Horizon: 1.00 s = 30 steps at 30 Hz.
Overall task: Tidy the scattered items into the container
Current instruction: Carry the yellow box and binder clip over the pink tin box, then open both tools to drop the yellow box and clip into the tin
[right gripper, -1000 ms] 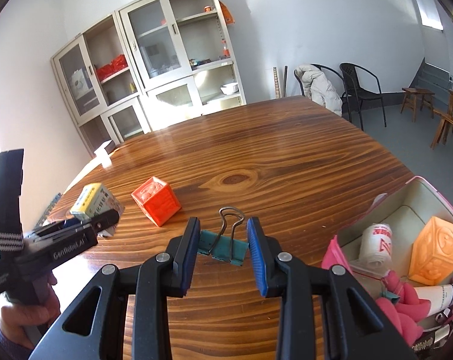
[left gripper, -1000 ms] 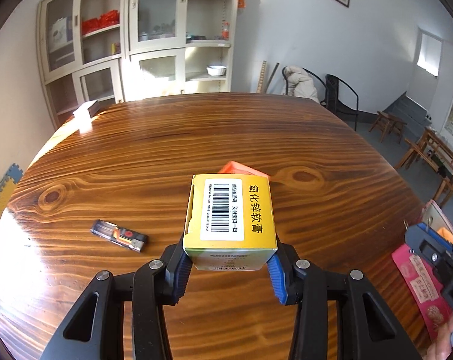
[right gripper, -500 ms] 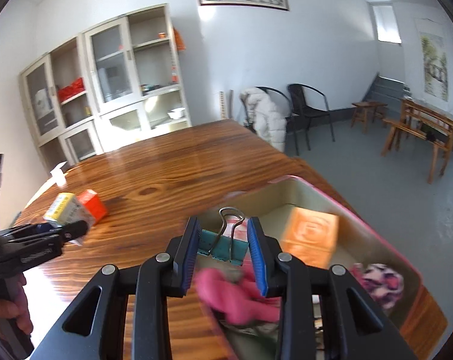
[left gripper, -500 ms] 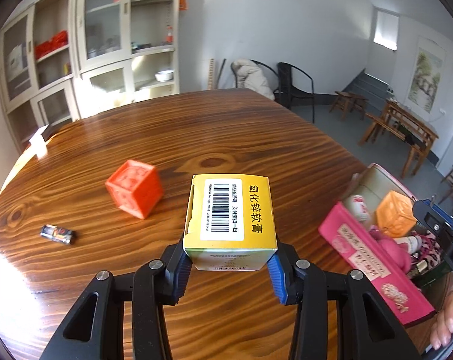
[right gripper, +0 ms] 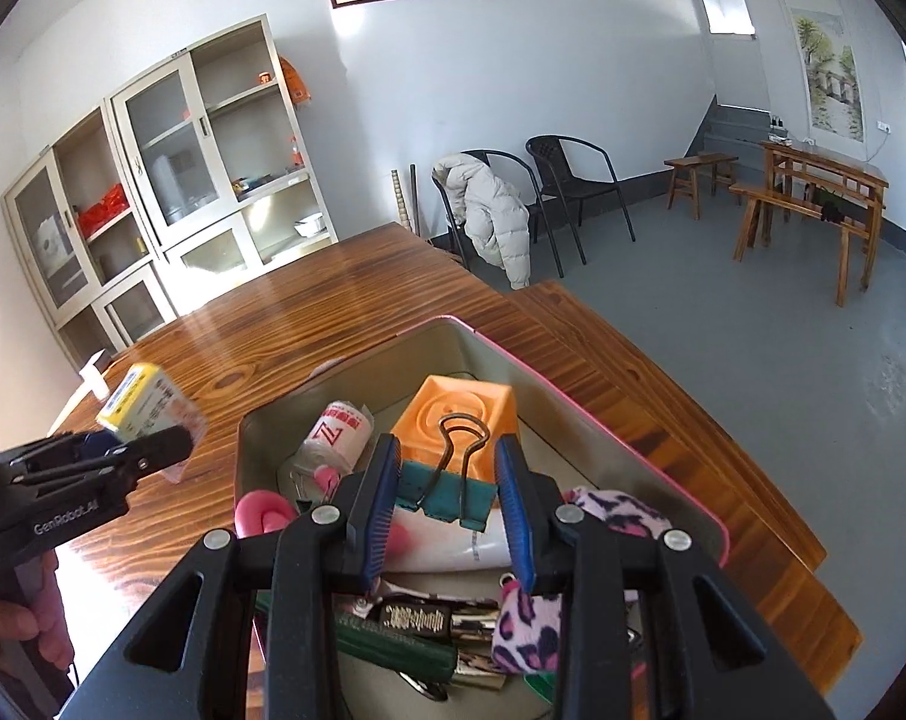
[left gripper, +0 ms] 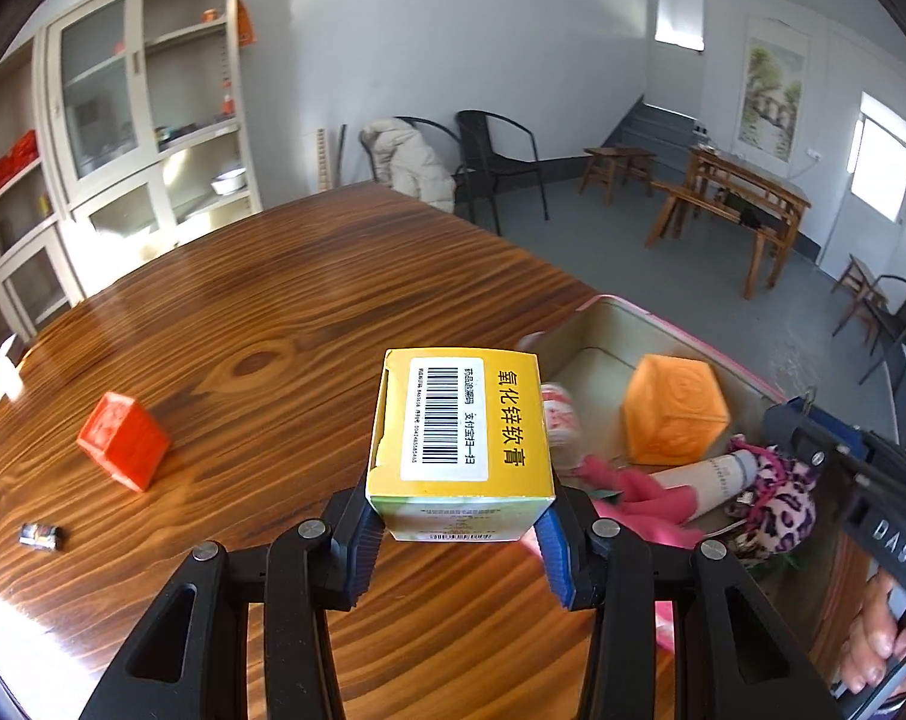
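My left gripper (left gripper: 459,534) is shut on a yellow ointment box (left gripper: 459,438) with a barcode label, held above the table just left of the pink-rimmed tin (left gripper: 681,324). My right gripper (right gripper: 447,504) is shut on a teal binder clip (right gripper: 444,495) and hangs over the tin (right gripper: 573,408). Inside the tin lie an orange cube (right gripper: 453,414), a white roll (right gripper: 333,438), a leopard-print pouch (right gripper: 525,624) and several other items. A red cube (left gripper: 123,441) and a small dark battery (left gripper: 42,535) rest on the table at the left.
The wooden table (left gripper: 285,312) ends just beyond the tin on the right, with grey floor below. A white slip (left gripper: 3,369) lies at the table's far left. Cabinets (right gripper: 171,180), black chairs (right gripper: 567,192) and wooden benches stand further back.
Both grippers have swung right across the table: the right one, with the clip, now sits over the tin, and the left one, with the box, has come up beside the tin.
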{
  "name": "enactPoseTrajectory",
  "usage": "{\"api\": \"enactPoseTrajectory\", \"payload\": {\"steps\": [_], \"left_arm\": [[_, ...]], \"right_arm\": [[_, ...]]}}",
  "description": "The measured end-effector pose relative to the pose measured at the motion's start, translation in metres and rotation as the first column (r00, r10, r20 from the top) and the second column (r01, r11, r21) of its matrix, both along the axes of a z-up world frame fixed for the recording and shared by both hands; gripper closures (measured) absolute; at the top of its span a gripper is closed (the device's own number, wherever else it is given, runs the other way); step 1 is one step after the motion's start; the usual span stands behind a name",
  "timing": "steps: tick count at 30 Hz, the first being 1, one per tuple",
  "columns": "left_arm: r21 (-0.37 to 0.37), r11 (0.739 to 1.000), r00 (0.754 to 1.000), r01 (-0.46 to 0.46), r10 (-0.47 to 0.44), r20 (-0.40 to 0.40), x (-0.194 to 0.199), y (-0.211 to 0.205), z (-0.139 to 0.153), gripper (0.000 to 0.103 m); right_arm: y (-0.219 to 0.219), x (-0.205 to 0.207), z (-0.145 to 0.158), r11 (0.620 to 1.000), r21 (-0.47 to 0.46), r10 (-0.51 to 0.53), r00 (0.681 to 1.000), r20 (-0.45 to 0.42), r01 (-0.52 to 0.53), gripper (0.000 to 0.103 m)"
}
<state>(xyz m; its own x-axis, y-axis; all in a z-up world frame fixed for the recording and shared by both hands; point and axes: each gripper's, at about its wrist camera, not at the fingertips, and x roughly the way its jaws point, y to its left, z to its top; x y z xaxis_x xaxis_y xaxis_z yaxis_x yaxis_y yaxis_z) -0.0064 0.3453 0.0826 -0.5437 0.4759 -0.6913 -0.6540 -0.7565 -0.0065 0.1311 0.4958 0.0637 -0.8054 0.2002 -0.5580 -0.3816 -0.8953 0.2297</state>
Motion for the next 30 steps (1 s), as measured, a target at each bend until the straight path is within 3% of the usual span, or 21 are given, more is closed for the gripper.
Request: {"api": "enactPoseTrajectory", "payload": {"steps": [3, 4, 6, 7, 13, 20, 30], "left_arm": [[0.0, 0.999, 0.999, 0.05, -0.05, -0.004, 0.008, 0.02, 0.003, 0.055], [-0.001, 0.998, 0.998, 0.068, -0.068, 0.002, 0.01, 0.026, 0.004, 0.051], [-0.007, 0.996, 0.996, 0.086, -0.086, -0.002, 0.015, 0.035, 0.004, 0.013], [-0.004, 0.996, 0.996, 0.085, -0.085, -0.022, 0.018, 0.037, 0.005, 0.009], [-0.027, 0.997, 0.996, 0.074, -0.075, -0.054, 0.02, 0.034, 0.002, 0.008], [-0.004, 1.0, 1.0, -0.006, 0.006, 0.009, 0.005, 0.002, -0.008, 0.008], [0.015, 0.994, 0.994, -0.104, 0.104, 0.03, -0.007, -0.046, -0.015, 0.008]], "right_arm": [[0.002, 0.005, -0.003, 1.0, -0.009, -0.007, 1.0, 0.009, 0.007, 0.061], [0.003, 0.007, -0.004, 1.0, -0.013, -0.011, 1.0, 0.01, 0.011, 0.051], [0.006, 0.01, -0.005, 0.999, -0.024, -0.022, 1.0, 0.004, 0.022, 0.04], [0.007, 0.012, -0.005, 0.999, -0.028, -0.026, 1.0, 0.001, 0.026, 0.038], [0.009, 0.017, -0.007, 0.998, -0.032, -0.052, 0.999, 0.001, 0.052, 0.036], [0.003, 0.012, -0.01, 0.997, -0.057, -0.045, 0.999, 0.004, 0.045, 0.036], [-0.035, 0.001, 0.009, 1.0, 0.014, -0.001, 0.999, -0.039, 0.002, 0.03]]}}
